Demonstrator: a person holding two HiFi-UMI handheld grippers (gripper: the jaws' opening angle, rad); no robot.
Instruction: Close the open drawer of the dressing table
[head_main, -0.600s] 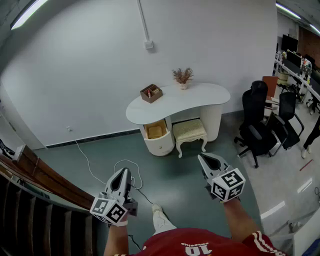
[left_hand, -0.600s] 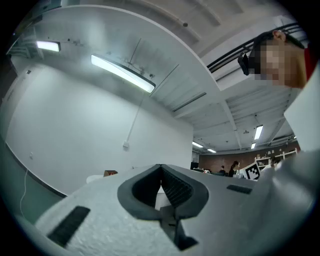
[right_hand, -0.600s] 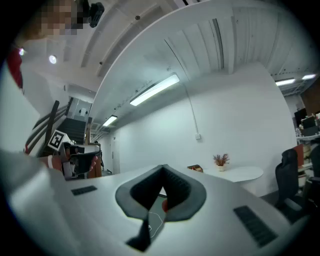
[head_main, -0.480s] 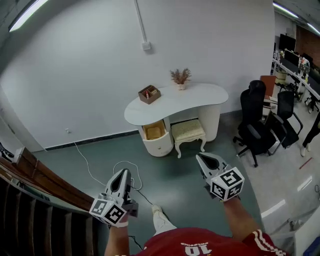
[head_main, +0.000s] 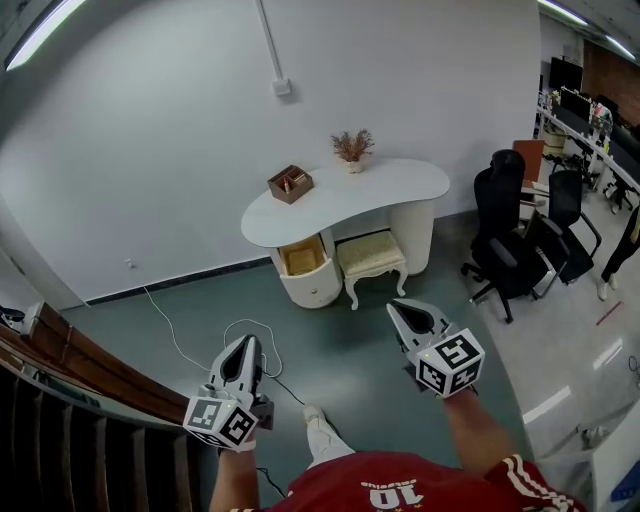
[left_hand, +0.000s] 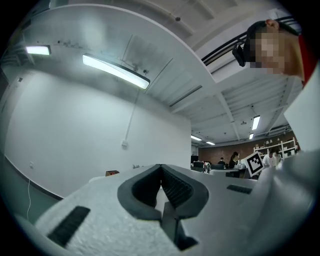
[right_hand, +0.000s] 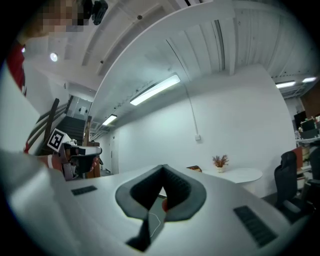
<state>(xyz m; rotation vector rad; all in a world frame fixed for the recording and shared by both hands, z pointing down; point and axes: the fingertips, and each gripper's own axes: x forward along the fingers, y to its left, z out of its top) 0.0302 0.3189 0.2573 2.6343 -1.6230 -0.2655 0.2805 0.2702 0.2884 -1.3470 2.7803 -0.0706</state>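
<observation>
Well ahead of both pairs of jaws: white dressing table (head_main: 400, 190). Carries a brown wooden box (head_main: 290, 184) on the left jaws' side and a small vase of dried flowers (head_main: 352, 150) beyond it. Stands on grey-green floor (head_main: 340, 345), cushioned stool (head_main: 372, 258) tucked under, straight beyond the jaws of the right gripper (head_main: 393, 307). White cable (head_main: 232, 328) loops on the floor just past the jaws of the left gripper (head_main: 246, 342).
</observation>
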